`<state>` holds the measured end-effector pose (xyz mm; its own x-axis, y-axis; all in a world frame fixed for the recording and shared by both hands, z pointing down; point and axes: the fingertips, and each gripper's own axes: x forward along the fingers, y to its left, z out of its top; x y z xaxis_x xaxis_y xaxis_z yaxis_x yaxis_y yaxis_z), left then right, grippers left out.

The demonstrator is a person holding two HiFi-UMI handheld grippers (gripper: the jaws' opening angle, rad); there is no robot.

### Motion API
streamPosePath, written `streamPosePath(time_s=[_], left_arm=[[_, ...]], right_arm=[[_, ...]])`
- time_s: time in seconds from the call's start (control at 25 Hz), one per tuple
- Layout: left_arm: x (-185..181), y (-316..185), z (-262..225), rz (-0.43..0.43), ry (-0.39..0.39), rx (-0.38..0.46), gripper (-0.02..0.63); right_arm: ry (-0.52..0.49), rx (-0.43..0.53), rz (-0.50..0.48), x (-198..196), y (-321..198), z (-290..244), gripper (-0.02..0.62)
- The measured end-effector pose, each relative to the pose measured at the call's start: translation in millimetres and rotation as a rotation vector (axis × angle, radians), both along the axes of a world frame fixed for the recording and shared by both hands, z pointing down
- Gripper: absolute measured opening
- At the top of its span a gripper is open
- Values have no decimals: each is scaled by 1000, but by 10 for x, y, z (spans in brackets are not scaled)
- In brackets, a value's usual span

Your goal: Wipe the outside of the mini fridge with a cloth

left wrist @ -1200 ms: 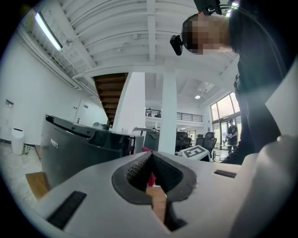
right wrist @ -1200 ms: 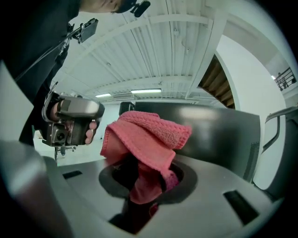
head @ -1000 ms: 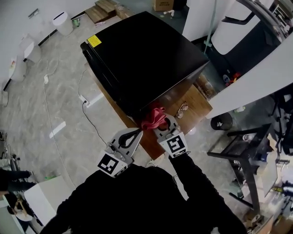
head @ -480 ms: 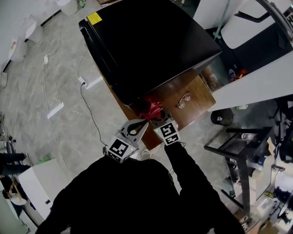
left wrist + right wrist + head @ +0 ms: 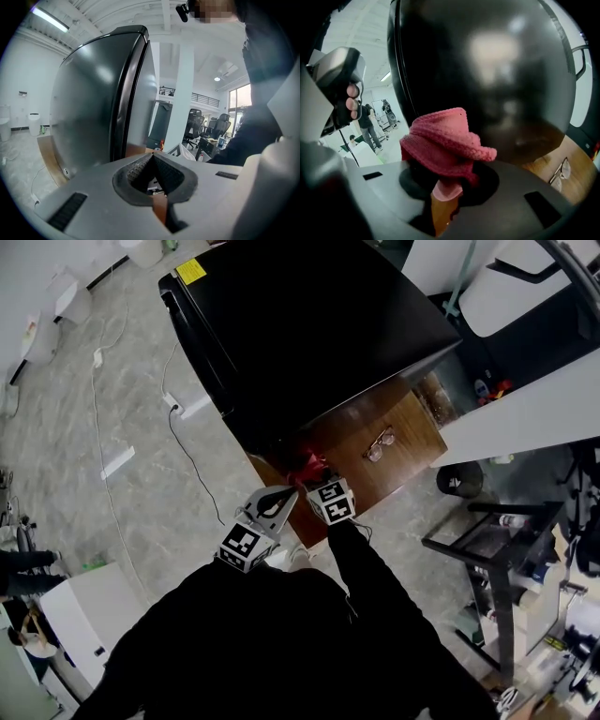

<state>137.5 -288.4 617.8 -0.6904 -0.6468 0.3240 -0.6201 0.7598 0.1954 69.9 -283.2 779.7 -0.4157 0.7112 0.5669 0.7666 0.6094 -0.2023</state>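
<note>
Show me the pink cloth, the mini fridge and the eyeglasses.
pink cloth [image 5: 443,138], right gripper view, middle of the bunched knit
mini fridge [image 5: 309,324], head view, its black top
eyeglasses [image 5: 379,444], head view, middle of the frame

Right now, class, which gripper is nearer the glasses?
Right. The right gripper, shut on the cloth, is by the fridge corner, toward the glasses; the left gripper, shut, lies beyond it, farther away.
</note>
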Motion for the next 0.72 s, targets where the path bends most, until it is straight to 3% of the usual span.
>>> streamPosePath(time_s=[0.12,0.28,0.52,0.72], left_arm=[[-12,4,-39,-9,0,-3,6],[-125,-164,-221,-9,-19,1,6],[-401,-707,-751,25,-74,103,6],[-576,-1250,-1453,72,-202,172,6]], right_arm=[[35,0,-11,24,-19,71,104],[-10,-47,2,26,-277,-355,104],[-250,-168,161,-393,-1096,-1647,104],[-492,-247,204,-814,-1580,-2837,104]])
